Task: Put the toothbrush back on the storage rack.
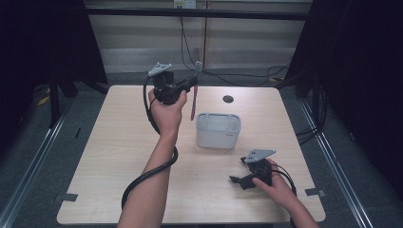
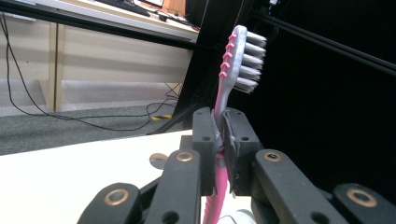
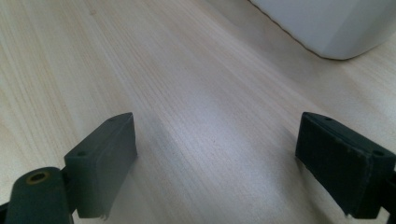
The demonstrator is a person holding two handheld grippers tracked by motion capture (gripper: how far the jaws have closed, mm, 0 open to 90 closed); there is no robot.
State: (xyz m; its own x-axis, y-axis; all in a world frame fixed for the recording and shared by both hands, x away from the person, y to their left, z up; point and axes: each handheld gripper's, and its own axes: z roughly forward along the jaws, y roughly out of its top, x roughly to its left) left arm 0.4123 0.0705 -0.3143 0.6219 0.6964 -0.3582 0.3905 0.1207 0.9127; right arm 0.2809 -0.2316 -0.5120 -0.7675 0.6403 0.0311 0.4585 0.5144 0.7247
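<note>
Toothbrush and holder were the pair that mattered at this moment. The left gripper was raised over the far part of the worktop, and its fingers were closed tight on the pink handle partway along it, as the left gripper view showed plainly: the two pads pinched the shaft, with the bristled head rising above them. In the high view the toothbrush hung close to upright, its long axis running from the bristles at the top to the pink handle end pointing down at the worktop. The white holder stood open-topped, near the middle of the worktop, to the right of the brush and somewhat nearer the person, its dividers visible in the opening. The lower handle end was above and beside the holder's far left corner, not yet over the opening. Judging by that, the coming move called for carrying the brush across to the right and toward the person, keeping it upright, then lowering the handle end into a compartment. The right gripper rested low on the worktop, near the holder's near right corner, its fingers spread wide with nothing between them. The left hand was clearly the one placed to finish the job.
</note>
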